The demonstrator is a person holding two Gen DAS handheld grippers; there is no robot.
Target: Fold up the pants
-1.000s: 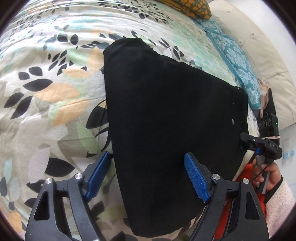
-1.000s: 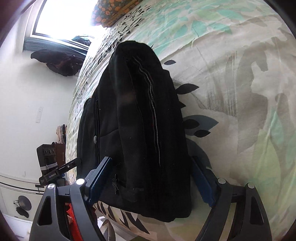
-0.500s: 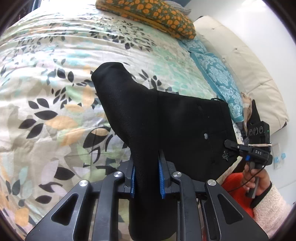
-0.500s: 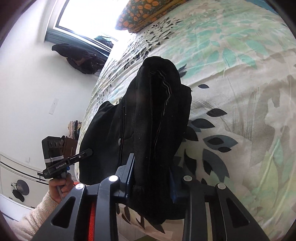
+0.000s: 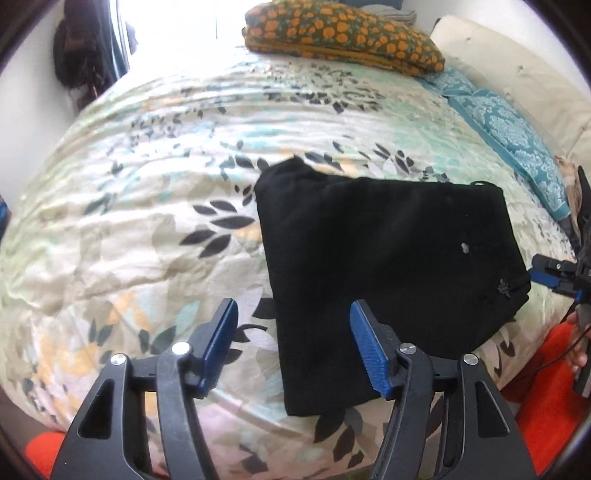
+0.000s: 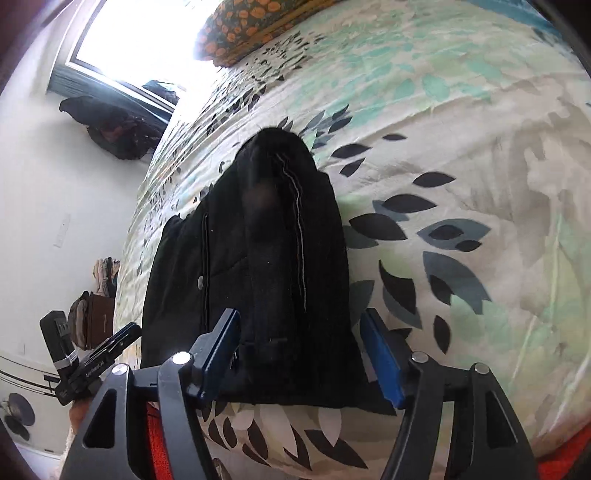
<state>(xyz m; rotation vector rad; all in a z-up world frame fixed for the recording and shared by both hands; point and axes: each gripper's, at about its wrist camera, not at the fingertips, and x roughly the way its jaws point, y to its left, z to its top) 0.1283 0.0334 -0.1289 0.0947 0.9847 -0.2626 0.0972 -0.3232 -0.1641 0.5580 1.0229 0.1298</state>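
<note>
Bed (image 5: 147,229), leaf-print cover | black pants (image 5: 388,258) folded, lying just ahead of my left tongs (image 5: 291,345), long axis rightward | right tongs (image 6: 299,350) straddle their end, nearer | both opening, gripping nothing

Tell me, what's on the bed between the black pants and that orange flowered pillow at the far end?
Only bare leaf-print bedspread. The left wrist view shows nothing lying between the folded black pants and the orange flowered pillow.
</note>
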